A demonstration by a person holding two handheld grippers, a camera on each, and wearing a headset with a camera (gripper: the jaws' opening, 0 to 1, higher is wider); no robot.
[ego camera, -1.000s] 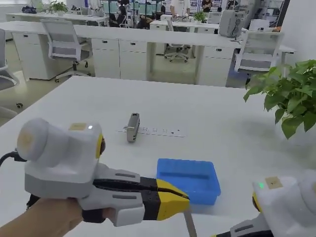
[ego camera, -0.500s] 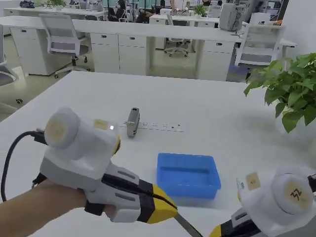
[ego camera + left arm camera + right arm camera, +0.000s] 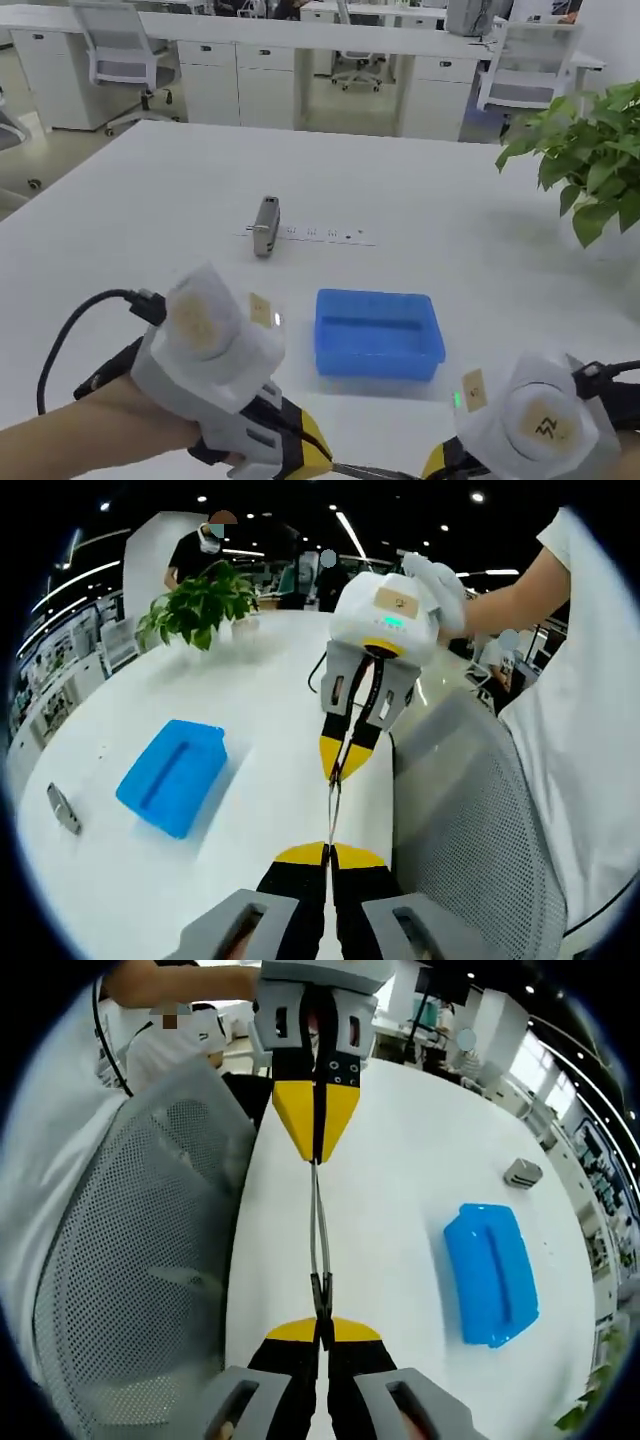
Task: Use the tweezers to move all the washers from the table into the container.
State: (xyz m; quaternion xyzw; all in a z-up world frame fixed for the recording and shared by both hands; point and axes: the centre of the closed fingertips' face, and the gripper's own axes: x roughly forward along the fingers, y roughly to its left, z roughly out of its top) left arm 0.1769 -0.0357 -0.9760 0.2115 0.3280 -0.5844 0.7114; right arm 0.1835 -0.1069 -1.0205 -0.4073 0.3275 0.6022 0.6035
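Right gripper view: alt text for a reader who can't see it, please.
The right gripper, at the bottom, and the left gripper, at the top, each clamp an end of the tweezers over the white table. A blue container sits to the right.

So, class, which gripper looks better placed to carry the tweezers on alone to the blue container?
Right, narrowly: the left gripper and right gripper are each shut on one end of the tweezers, the container ahead between them: even reach. The arms seem to merge by the right's fingers, perhaps the handle end.
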